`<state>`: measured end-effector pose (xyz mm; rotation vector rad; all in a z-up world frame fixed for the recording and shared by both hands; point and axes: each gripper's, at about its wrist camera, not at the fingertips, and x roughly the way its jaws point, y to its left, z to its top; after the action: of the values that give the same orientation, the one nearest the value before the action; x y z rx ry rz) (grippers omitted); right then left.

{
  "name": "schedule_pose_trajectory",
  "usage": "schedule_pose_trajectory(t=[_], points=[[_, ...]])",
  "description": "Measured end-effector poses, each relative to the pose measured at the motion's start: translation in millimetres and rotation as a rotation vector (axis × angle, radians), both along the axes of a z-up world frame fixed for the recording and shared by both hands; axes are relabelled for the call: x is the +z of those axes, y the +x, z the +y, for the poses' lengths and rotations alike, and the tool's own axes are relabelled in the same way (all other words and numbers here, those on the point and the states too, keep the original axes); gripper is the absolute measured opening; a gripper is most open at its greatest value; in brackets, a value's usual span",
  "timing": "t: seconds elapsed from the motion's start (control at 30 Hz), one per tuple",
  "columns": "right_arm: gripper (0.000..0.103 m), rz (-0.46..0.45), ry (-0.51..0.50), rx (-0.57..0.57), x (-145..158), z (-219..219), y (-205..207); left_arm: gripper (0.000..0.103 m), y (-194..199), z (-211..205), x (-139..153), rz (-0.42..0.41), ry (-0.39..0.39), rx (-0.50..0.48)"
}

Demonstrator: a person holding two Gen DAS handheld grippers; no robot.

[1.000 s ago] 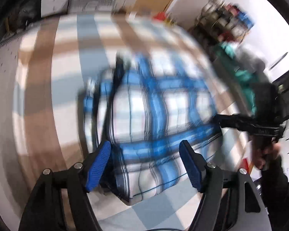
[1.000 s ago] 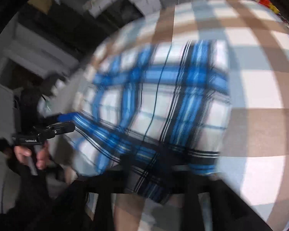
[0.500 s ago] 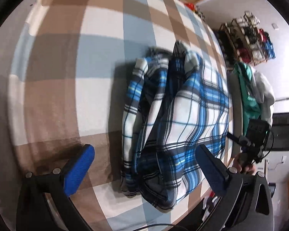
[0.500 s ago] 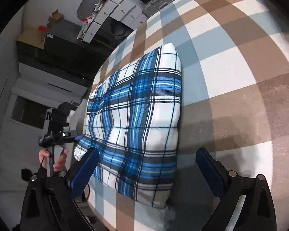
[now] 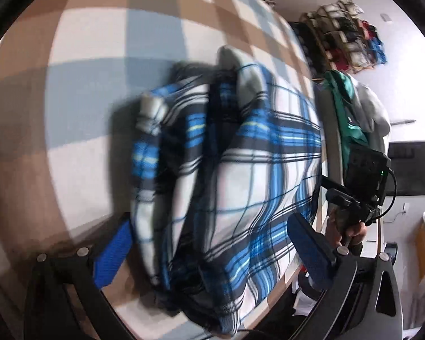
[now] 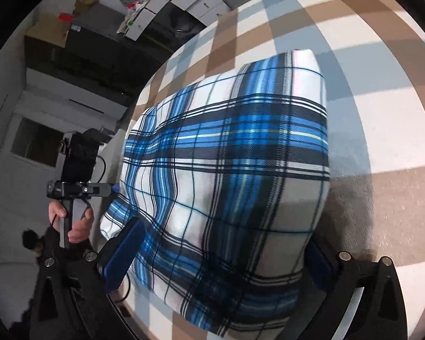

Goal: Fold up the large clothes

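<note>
A blue, white and black plaid garment (image 5: 240, 184) lies folded in a thick rectangular stack on the checked tablecloth (image 5: 99, 85); its stacked folded edges face the left wrist view. It also shows in the right wrist view (image 6: 235, 170), smooth side up. My left gripper (image 5: 209, 250) is open, its blue pads either side of the stack's near end. My right gripper (image 6: 221, 257) is open too, straddling the opposite end of the stack. Each gripper appears in the other's view: the right one (image 5: 351, 201) and the left one (image 6: 79, 189), hand-held at the table edge.
The brown, white and pale-blue checked cloth (image 6: 382, 85) covers the whole table. Green and grey clothes (image 5: 354, 113) hang on a chair beyond the right edge, with a shoe rack (image 5: 345, 36) behind. Drawers and boxes (image 6: 155, 8) stand past the far edge.
Both grippers have moved in closer to the folded stack, so their open fingers now sit around its two ends. The stack itself lies where it was.
</note>
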<state>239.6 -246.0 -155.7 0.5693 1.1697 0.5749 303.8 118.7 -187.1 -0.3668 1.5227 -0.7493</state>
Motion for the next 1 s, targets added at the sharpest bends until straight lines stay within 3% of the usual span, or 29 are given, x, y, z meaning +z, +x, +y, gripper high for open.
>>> schedule_pose_trajectory(t=[0.03,0.07,0.1,0.13,0.17,0.2,0.27,0.37,0.6,0.77,1.0], points=[[0.097,-0.01,-0.004,-0.006,0.1,-2.3,-3.4,0.101,0.5,-3.9,0.4,-0.01,0.001,-0.004],[0.081,-0.02,-0.016,-0.017,-0.1,-4.6,-5.6,0.099,0.9,-7.5,0.6,-0.016,0.01,-0.003],[0.056,-0.024,-0.033,-0.033,-0.6,-7.6,-7.6,0.09,-0.4,-10.1,1.6,-0.032,0.02,0.002],[0.049,-0.018,-0.032,-0.047,-2.5,-13.5,-10.9,0.047,-3.2,-15.1,0.8,-0.041,0.04,-0.016],[0.045,-0.015,0.008,-0.061,-5.6,-18.5,-12.7,0.037,-5.0,-17.2,-0.6,-0.054,0.077,-0.024],[0.038,-0.024,0.04,-0.078,-7.0,-22.6,-15.6,0.036,-6.8,-16.8,-0.5,-0.06,0.087,-0.015],[0.031,-0.053,0.03,-0.082,-4.0,-23.7,-21.0,0.019,-11.1,-16.5,6.9,-0.086,0.07,-0.035],[0.024,-0.111,0.018,-0.078,12.0,-21.7,-28.0,0.015,-18.6,-22.0,24.3,-0.131,0.084,-0.048],[0.021,-0.18,0.047,-0.046,46.0,-10.5,-32.6,0.014,-34.6,-18.0,57.6,-0.205,0.071,-0.036],[0.021,-0.248,0.085,-0.004,79.2,12.4,-31.5,0.014,-44.5,14.1,84.0,-0.257,0.037,0.02],[0.021,-0.353,0.104,0.114,135.6,94.6,-16.0,0.014,-68.4,80.4,135.1,-0.362,0.04,0.144]])
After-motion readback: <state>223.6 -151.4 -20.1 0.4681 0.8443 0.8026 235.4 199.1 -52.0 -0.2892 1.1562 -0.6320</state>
